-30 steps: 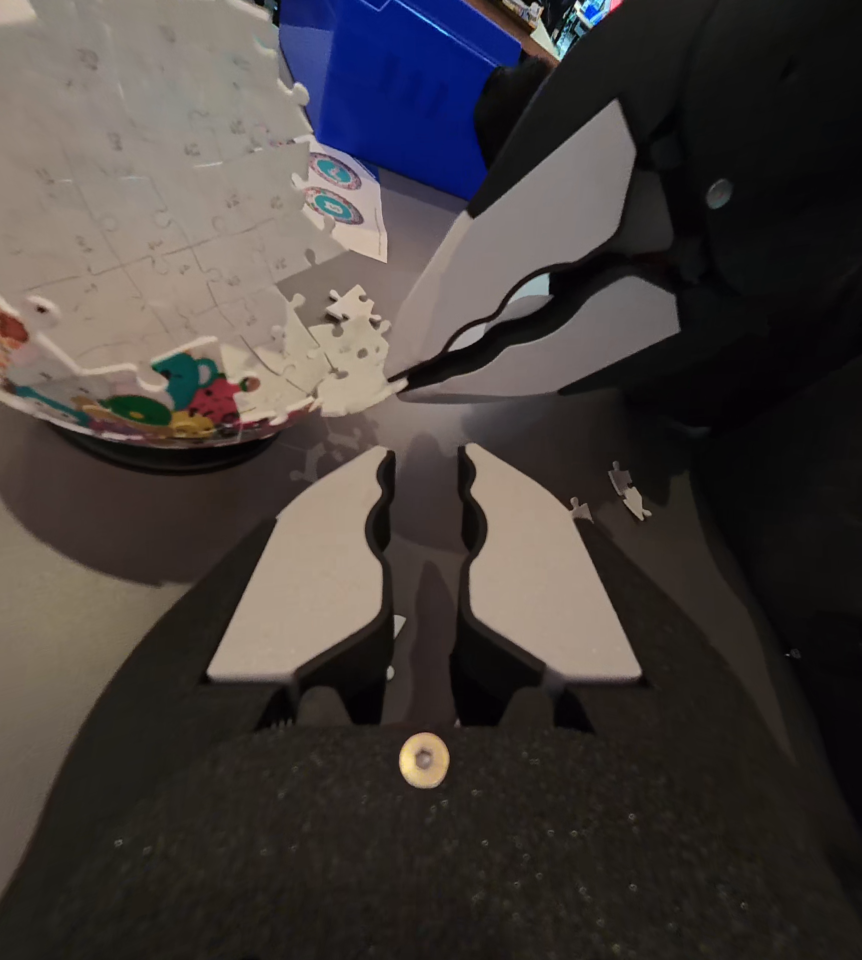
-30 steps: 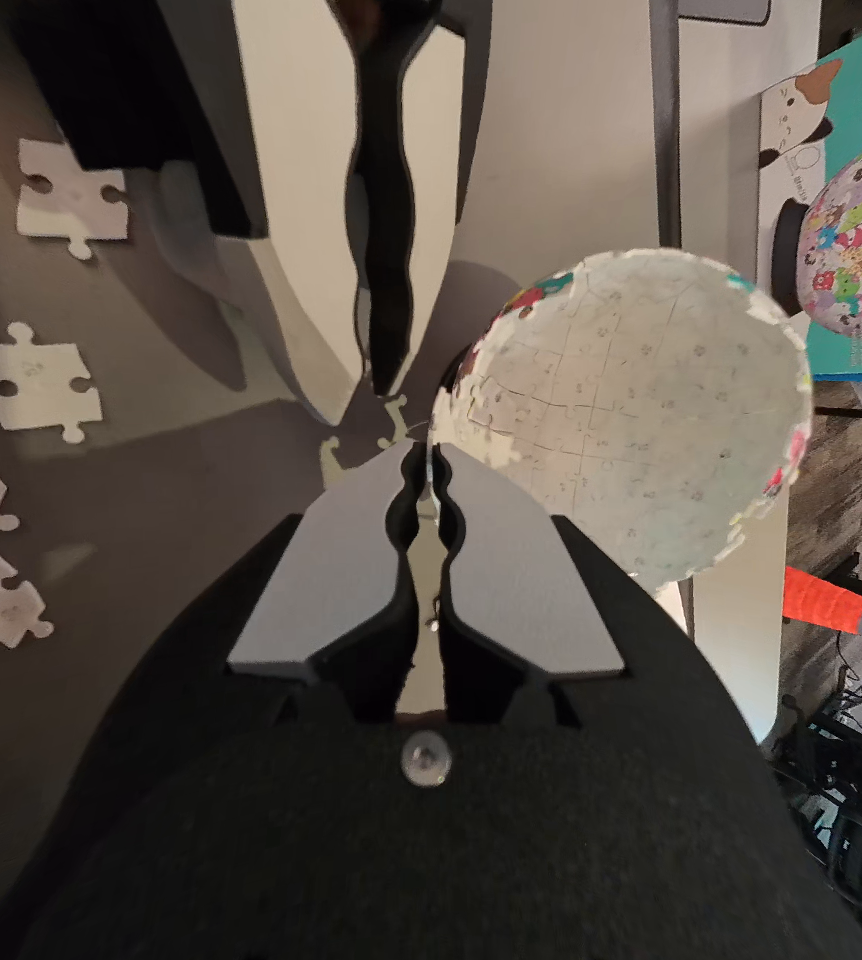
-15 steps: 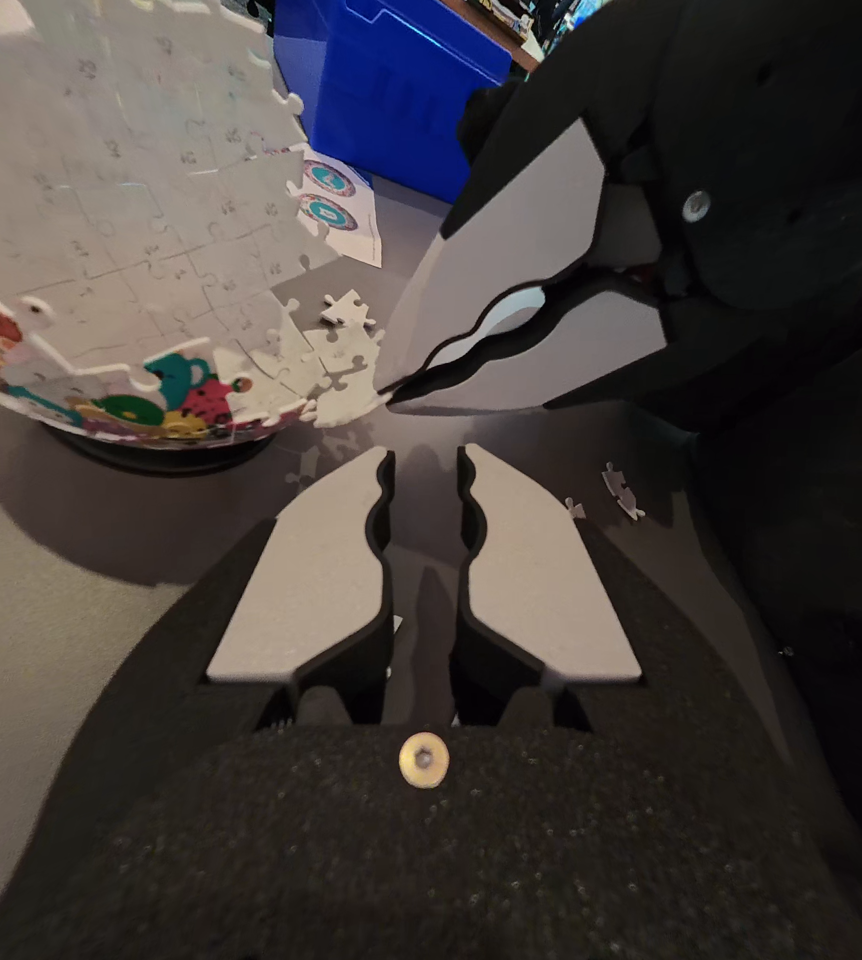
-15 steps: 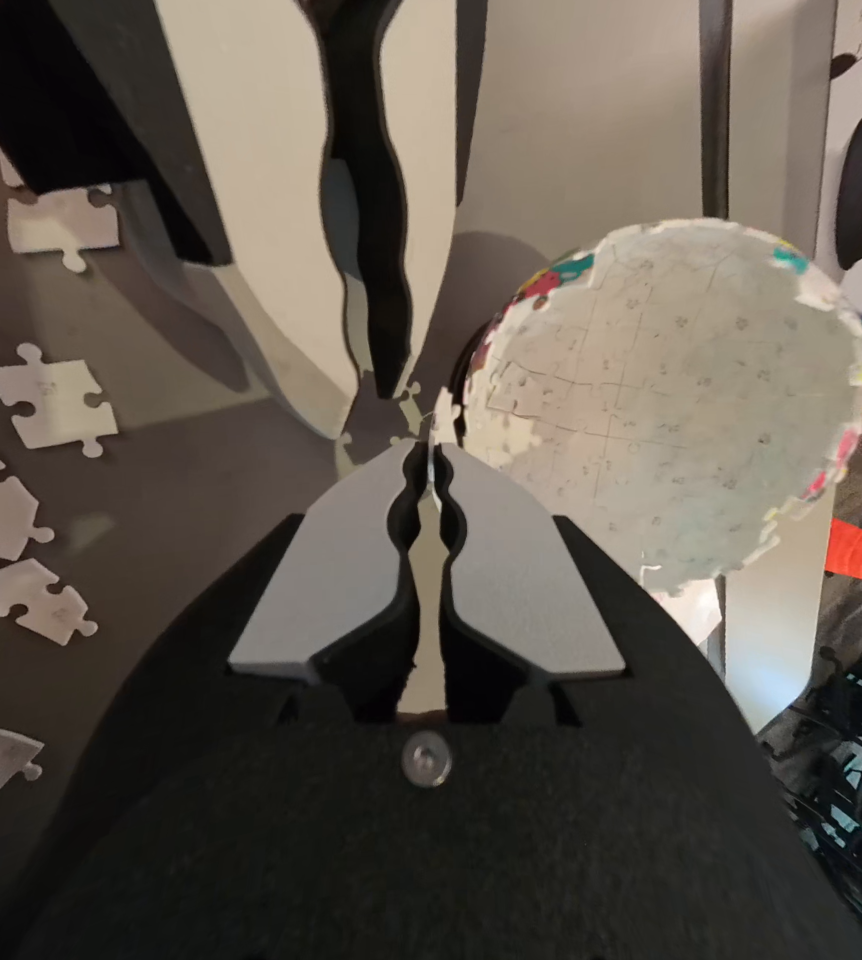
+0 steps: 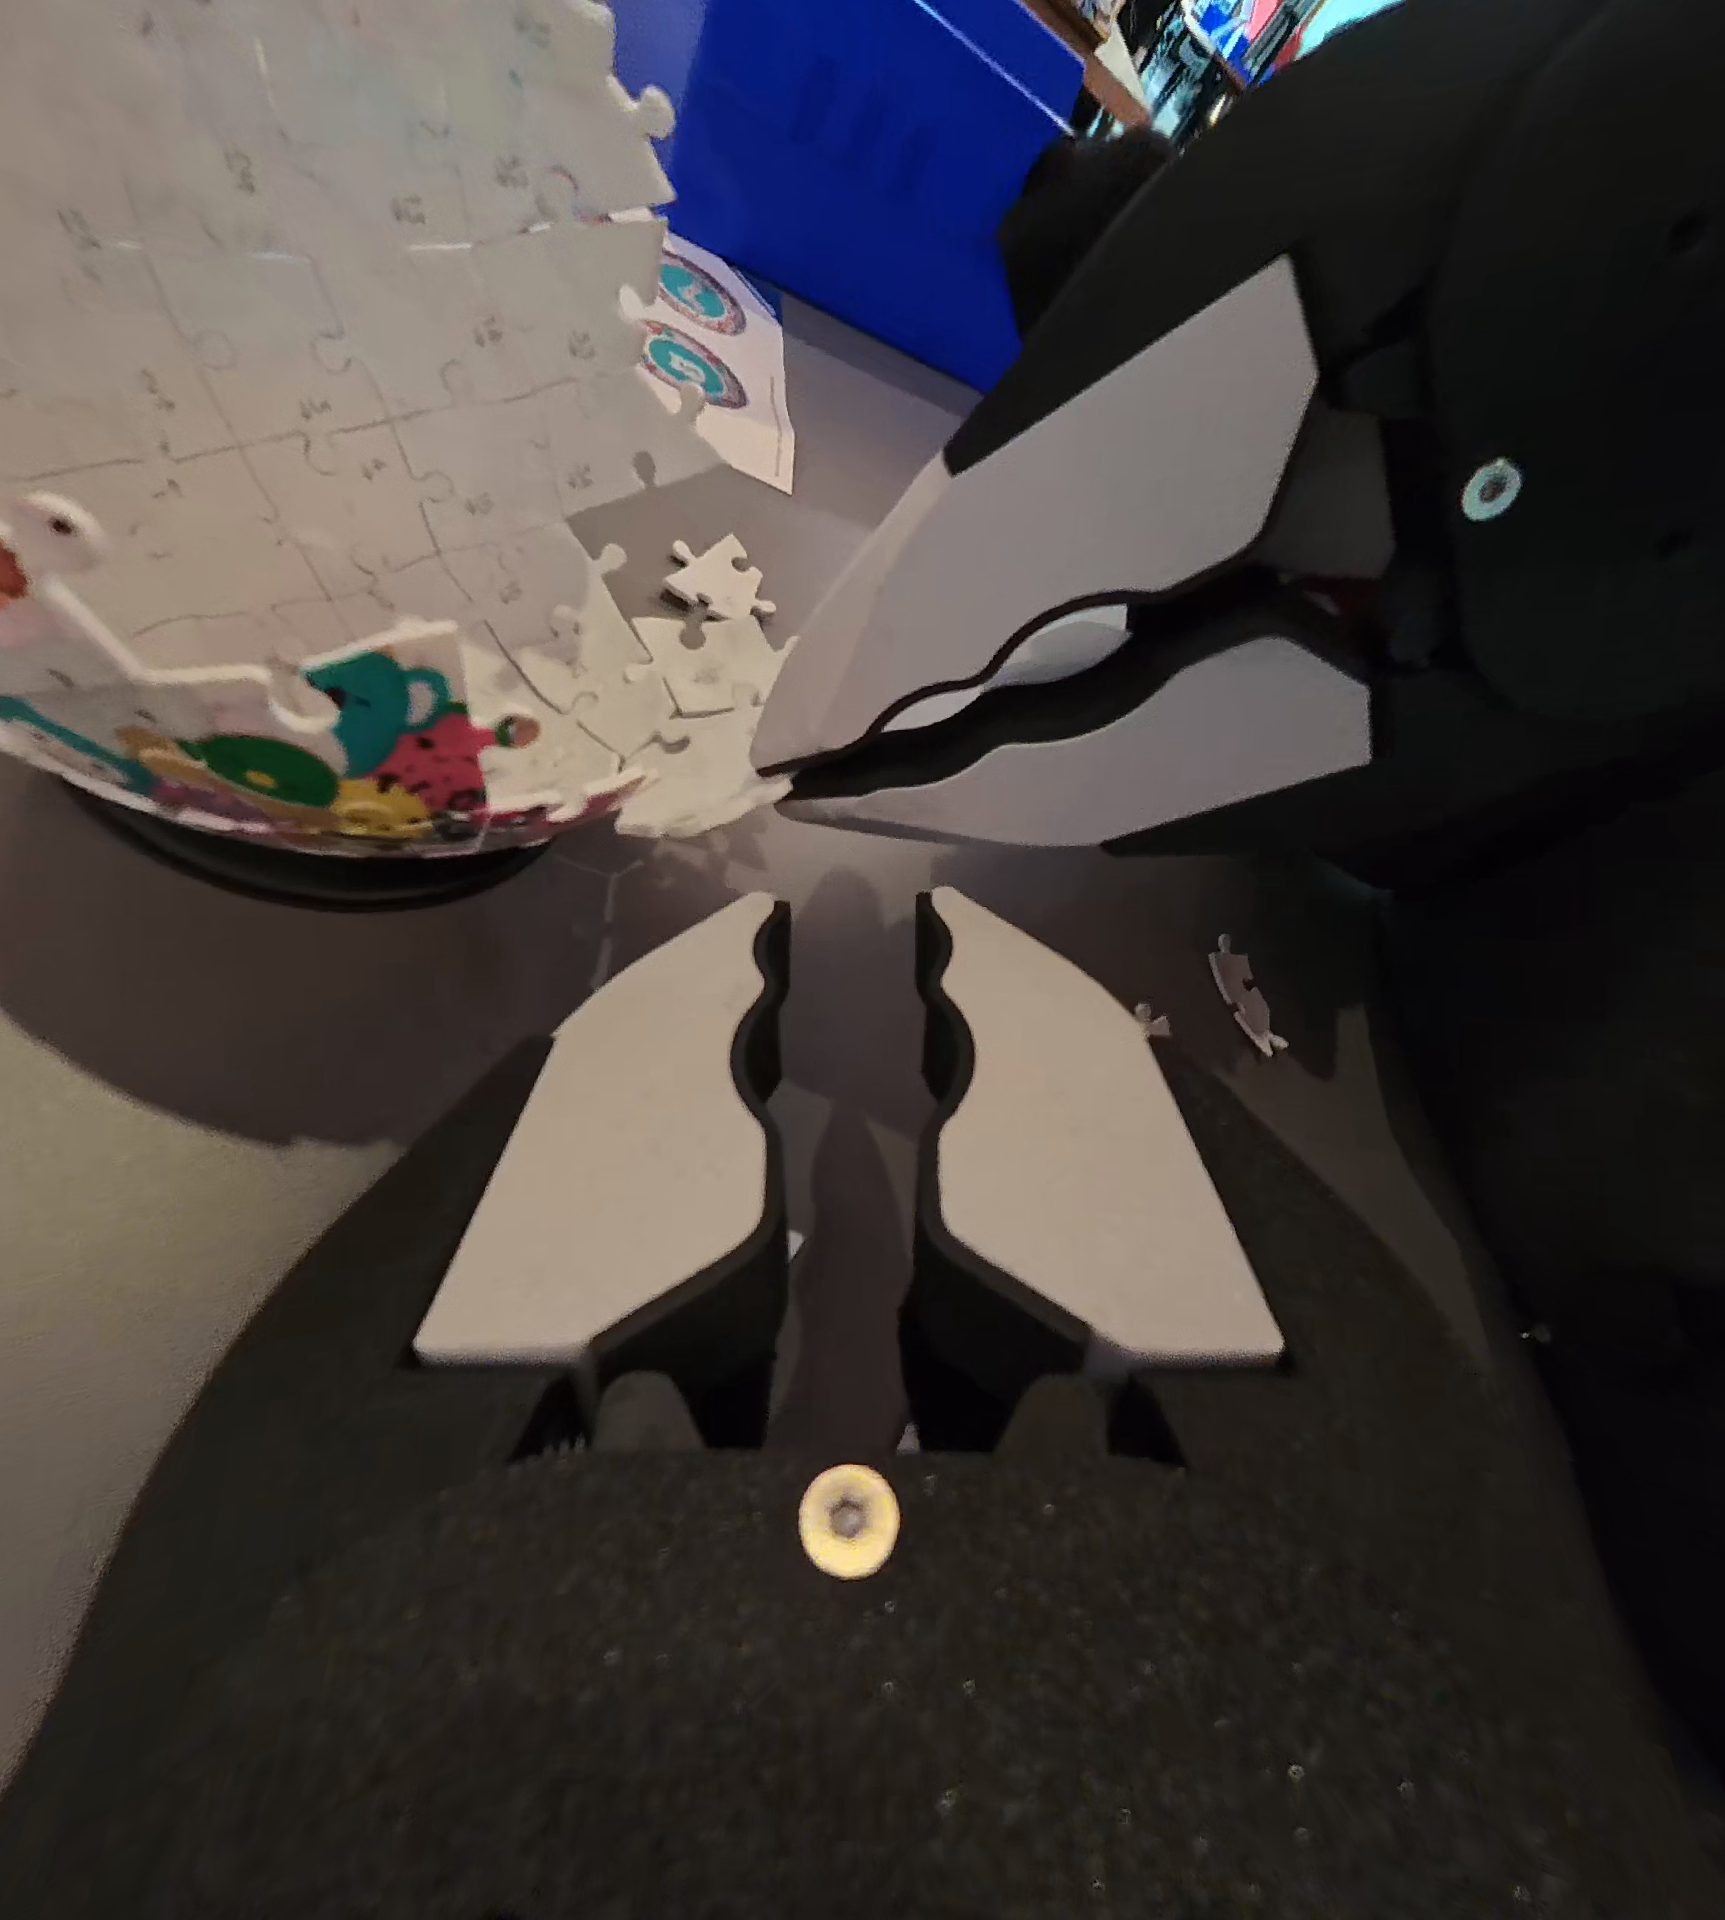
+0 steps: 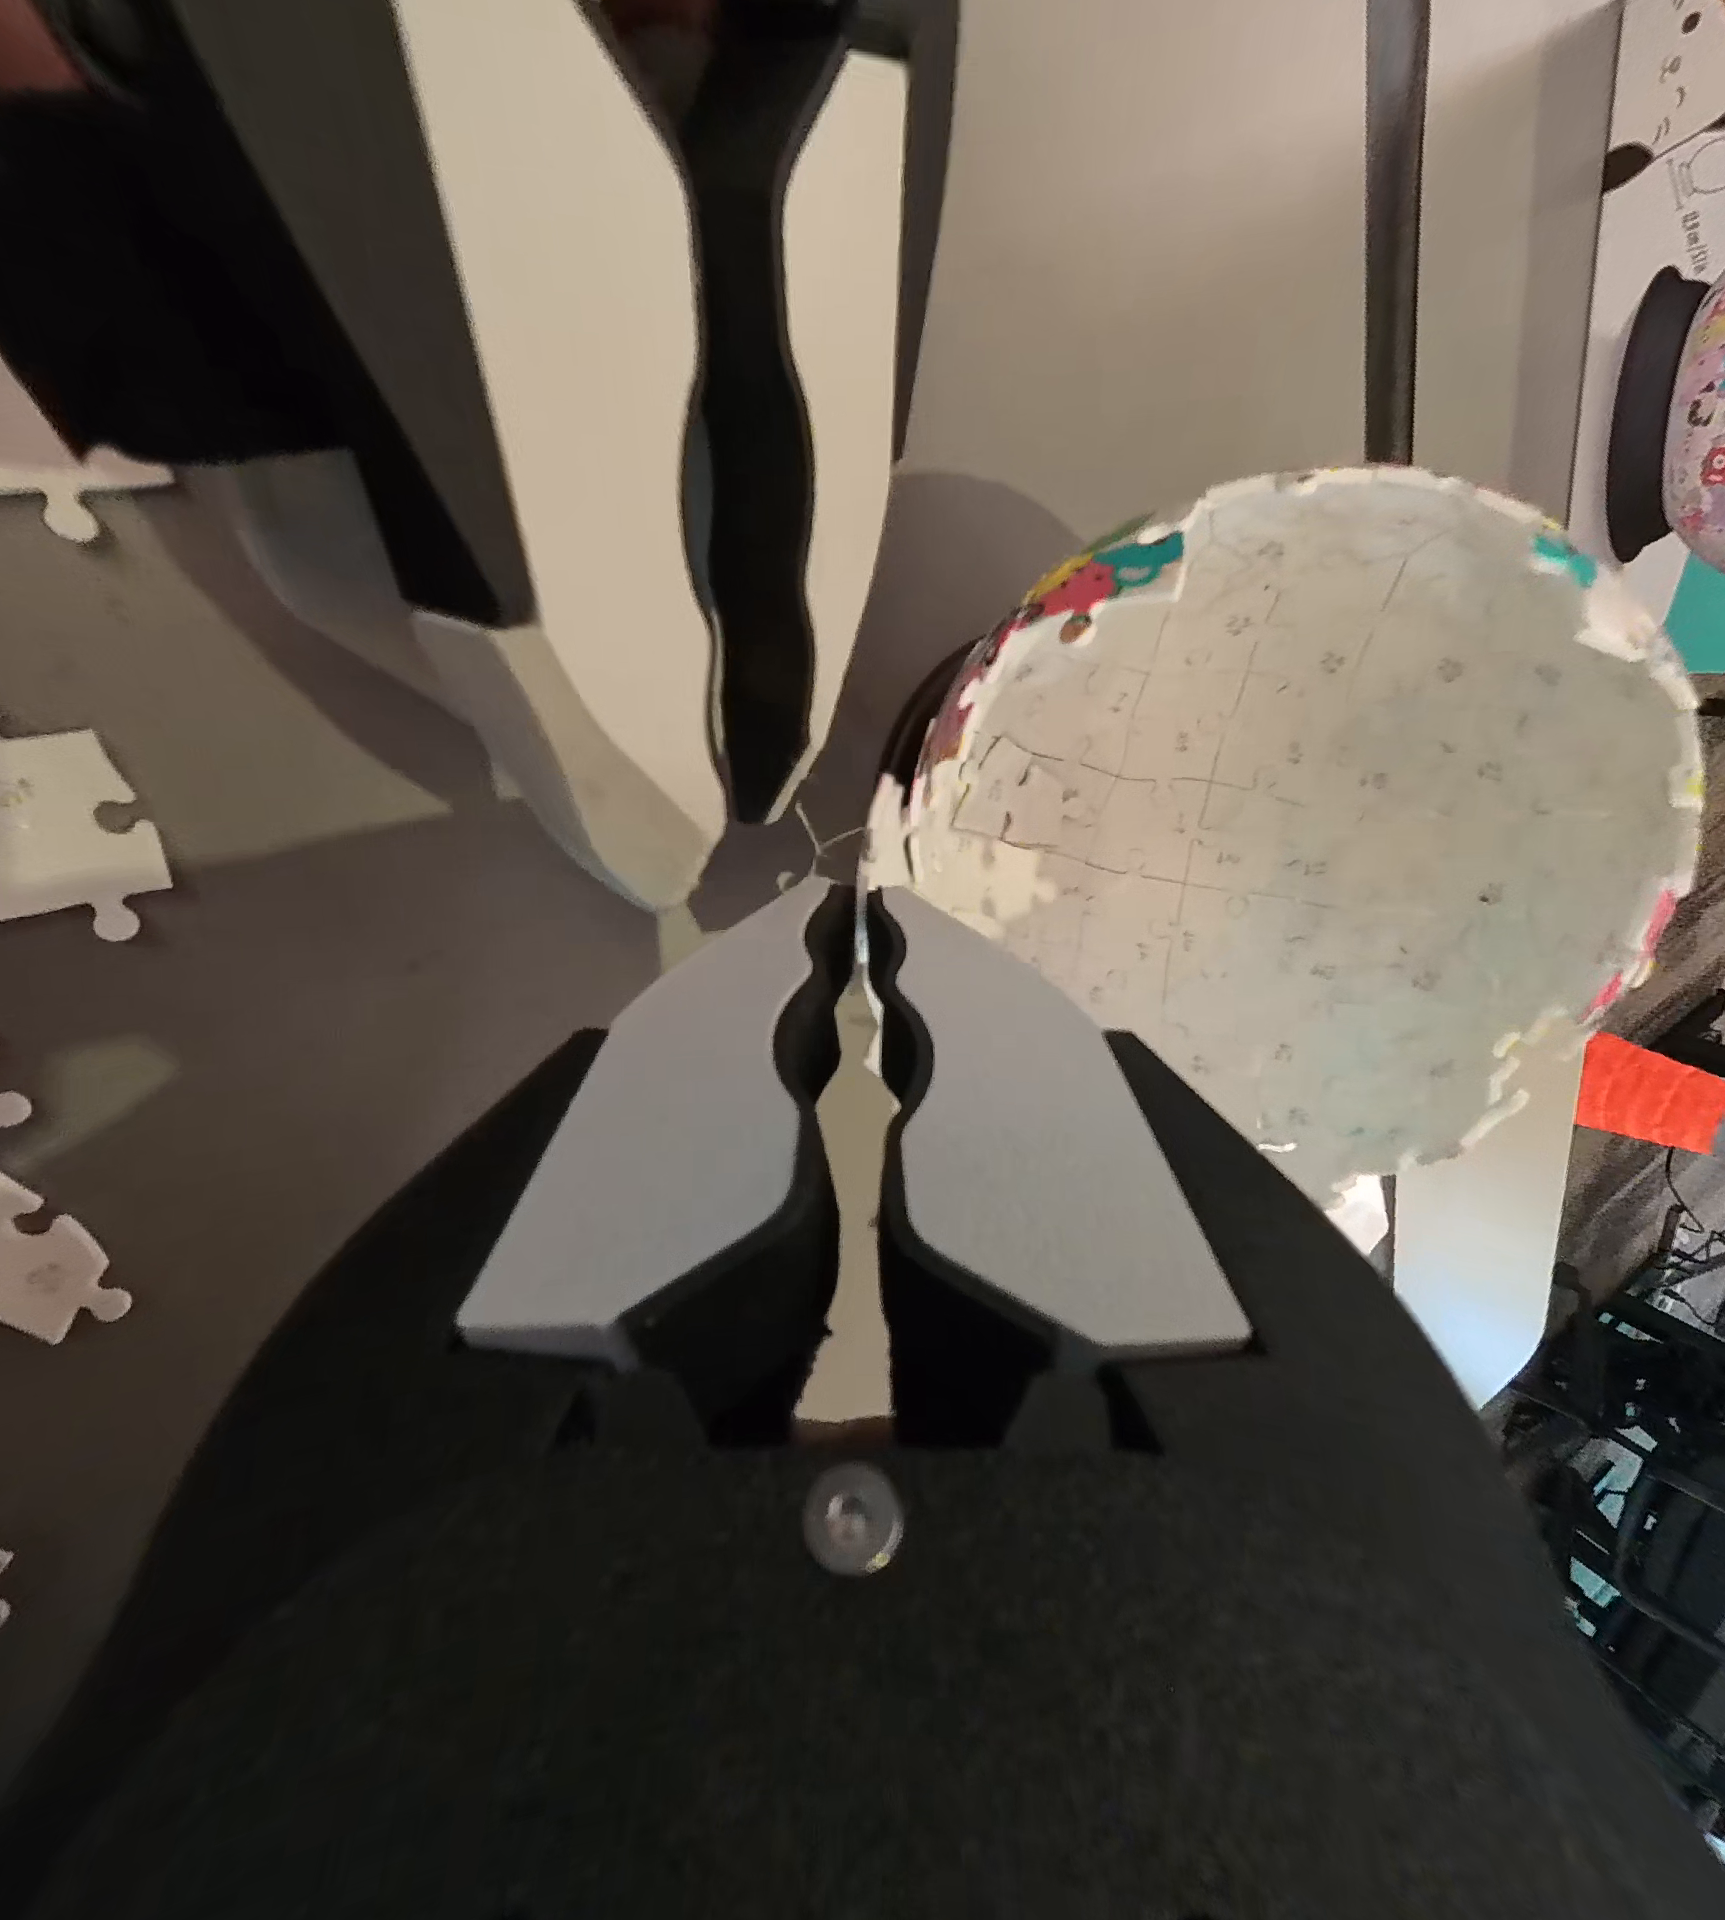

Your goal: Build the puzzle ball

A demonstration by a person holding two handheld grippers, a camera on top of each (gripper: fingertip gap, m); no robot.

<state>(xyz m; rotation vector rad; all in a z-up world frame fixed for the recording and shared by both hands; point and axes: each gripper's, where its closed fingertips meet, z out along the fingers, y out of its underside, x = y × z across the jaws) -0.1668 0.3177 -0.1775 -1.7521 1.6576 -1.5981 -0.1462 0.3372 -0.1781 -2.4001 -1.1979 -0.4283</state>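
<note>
— What have you got in the right gripper (image 5: pixel 775 779)?

— A flat white puzzle piece (image 5: pixel 697 795), pinched at my fingertips, jaws nearly together. Its far edge touches the open rim of the puzzle ball (image 5: pixel 245 416).

— And the ball itself?

— A half-built curved shell on a dark round stand (image 5: pixel 318 873). The inside is matte white with faint seams; the outside is glossy, printed with bright cartoon shapes.

— Your left gripper (image 5: pixel 850 914)?

— Jaws narrowly apart, holding nothing, low over the table (image 5: pixel 110 1195) just beside the ball.

— What differs between the views?

— The right wrist view shows loose white pieces (image 6: pixel 27 821) scattered toward the table's left side, and a printed puzzle box (image 6: pixel 1710 312) beyond the ball. The left wrist view shows a blue bin (image 5: pixel 858 177) at the far edge and a sticker sheet (image 5: pixel 723 384).

— The surface?

— Smooth, grey, slightly reflective.
</note>
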